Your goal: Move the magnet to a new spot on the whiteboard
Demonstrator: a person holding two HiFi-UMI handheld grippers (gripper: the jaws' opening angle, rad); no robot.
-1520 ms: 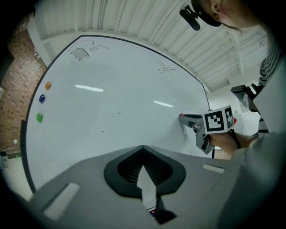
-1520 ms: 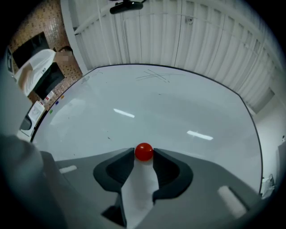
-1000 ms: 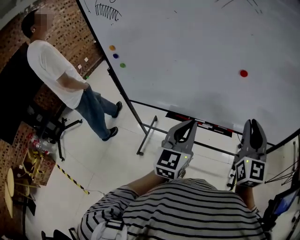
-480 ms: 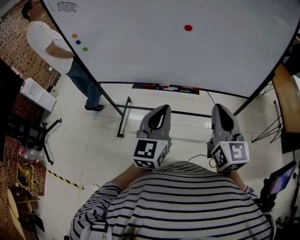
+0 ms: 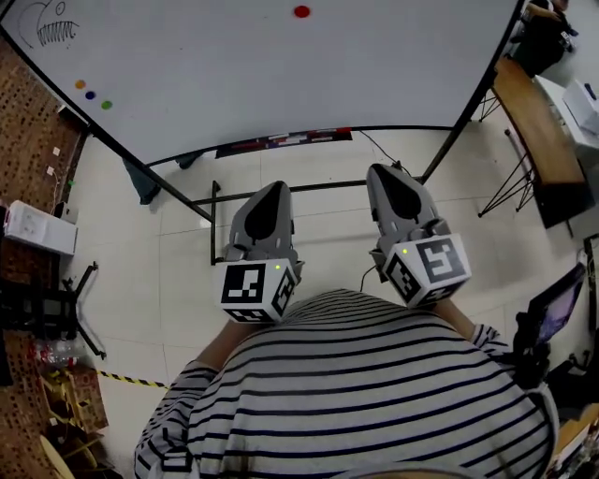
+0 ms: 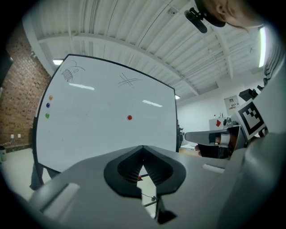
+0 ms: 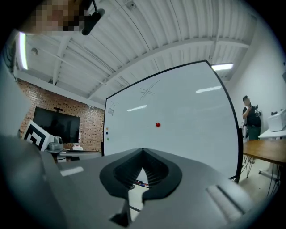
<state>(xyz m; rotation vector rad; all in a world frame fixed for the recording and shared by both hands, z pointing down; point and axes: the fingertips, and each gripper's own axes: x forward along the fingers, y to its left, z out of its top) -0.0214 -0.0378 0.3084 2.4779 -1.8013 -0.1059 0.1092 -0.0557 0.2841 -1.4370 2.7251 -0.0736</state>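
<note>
The red magnet [image 5: 301, 11] sticks to the whiteboard [image 5: 243, 84] near the head view's top edge. It also shows in the left gripper view as a red magnet [image 6: 129, 117] and in the right gripper view as a red magnet [image 7: 157, 125]. Both grippers are held close to my striped shirt, well short of the board. My left gripper [image 5: 270, 189] points at the board with its jaws together and empty. My right gripper [image 5: 388, 171] does the same, jaws together, nothing between them. Each gripper view looks past its own shut tips: the left gripper [image 6: 143, 148], the right gripper [image 7: 143, 152].
Three small magnets, orange [image 5: 80, 84], blue [image 5: 90, 94] and green [image 5: 106, 105], sit at the board's left. A marker tray [image 5: 281, 142] runs under the board; stand legs [image 5: 215, 220] reach over the floor. A wooden table [image 5: 529, 122] stands at right, where a person [image 7: 251, 117] waits.
The head view has swung: the board and red magnet slid up and left in the picture. The standing person in a white shirt has left view. Both grippers stay near my body.
</note>
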